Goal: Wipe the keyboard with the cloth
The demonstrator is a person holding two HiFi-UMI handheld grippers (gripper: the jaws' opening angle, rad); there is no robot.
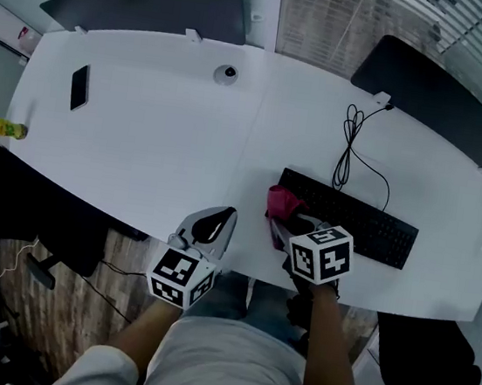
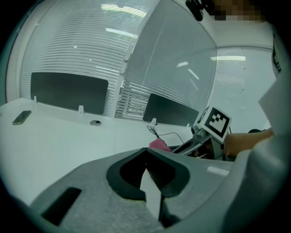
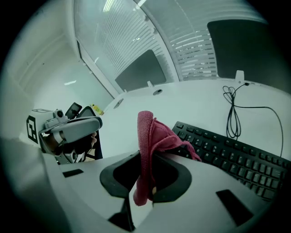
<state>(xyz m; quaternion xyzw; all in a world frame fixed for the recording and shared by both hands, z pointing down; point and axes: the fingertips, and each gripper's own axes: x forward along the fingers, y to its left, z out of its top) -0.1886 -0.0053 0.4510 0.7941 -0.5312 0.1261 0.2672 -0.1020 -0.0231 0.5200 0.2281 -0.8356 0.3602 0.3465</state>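
Our right tool (image 1: 278,229) pinches the pink cloth (image 1: 282,201) just by the keyboard's (image 1: 360,221) left end on the surface (image 1: 161,133). Our left tool (image 1: 225,220) is closed, holding nothing. Wiping hasn't begun, we think. Next, press the cloth onto the keys and rub.

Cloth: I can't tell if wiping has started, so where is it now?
The pink cloth is clamped in the right claw, held at the left end of the keyboard, near the front edge of the desk in the head view.
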